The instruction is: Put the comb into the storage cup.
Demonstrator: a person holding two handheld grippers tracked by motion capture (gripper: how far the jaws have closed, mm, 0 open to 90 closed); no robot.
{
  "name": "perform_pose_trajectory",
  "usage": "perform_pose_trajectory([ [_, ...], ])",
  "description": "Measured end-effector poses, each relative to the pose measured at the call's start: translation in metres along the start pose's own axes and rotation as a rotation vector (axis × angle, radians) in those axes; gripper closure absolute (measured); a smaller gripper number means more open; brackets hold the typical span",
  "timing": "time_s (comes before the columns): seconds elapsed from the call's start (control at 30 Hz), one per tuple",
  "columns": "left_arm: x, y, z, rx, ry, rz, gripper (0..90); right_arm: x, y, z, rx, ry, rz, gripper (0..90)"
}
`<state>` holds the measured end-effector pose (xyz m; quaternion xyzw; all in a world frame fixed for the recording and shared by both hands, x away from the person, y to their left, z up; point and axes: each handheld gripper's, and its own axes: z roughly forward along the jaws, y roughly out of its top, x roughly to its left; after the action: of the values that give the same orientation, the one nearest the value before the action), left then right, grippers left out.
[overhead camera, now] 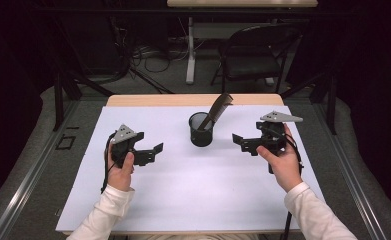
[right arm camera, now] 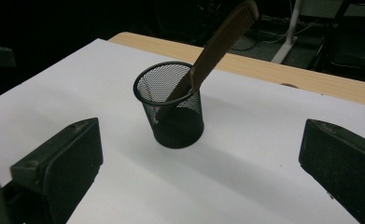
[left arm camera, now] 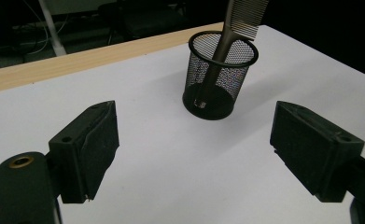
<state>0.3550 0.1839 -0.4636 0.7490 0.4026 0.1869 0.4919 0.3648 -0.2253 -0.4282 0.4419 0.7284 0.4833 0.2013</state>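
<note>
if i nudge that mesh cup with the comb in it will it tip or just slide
The mesh cup looks light, being wire mesh, so it would probably slide on the smooth white sheet. The comb leans on its rim and sticks out well above it, so a high push may tip it towards that side.

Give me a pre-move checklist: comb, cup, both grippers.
1. Comb seated in the mesh cup, handle down, leaning on the rim: ok.
2. Mesh cup upright on the white sheet: ok.
3. Right gripper open, nothing between its jaws, apart from the cup: ok.
4. Left gripper open, nothing between its jaws, apart from the cup: ok.
5. Sheet between each gripper and the cup free of other objects: ok.
6. Whether the leaning comb would tip the cup if nudged: cannot tell.
</note>
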Motion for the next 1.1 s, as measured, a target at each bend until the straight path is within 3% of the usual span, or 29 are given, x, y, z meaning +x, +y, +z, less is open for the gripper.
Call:
perform_pose_trajectory([
  [0.2, 0.006, 0.001, -0.01, -0.007, -0.015, -0.007, 15.7, 0.001, -0.008, -0.01, 0.006, -0.001, -0.012, 0.0],
  [0.57, 0.009, -0.003, -0.031, 0.036, -0.025, 0.051, 15.7, -0.003, -0.026, -0.022, 0.006, -0.035, -0.015, 0.0],
  [1.1, 0.015, -0.024, -0.05, 0.035, -0.044, 0.025, 15.7, -0.003, -0.068, -0.04, 0.016, -0.077, -0.004, 0.0],
])
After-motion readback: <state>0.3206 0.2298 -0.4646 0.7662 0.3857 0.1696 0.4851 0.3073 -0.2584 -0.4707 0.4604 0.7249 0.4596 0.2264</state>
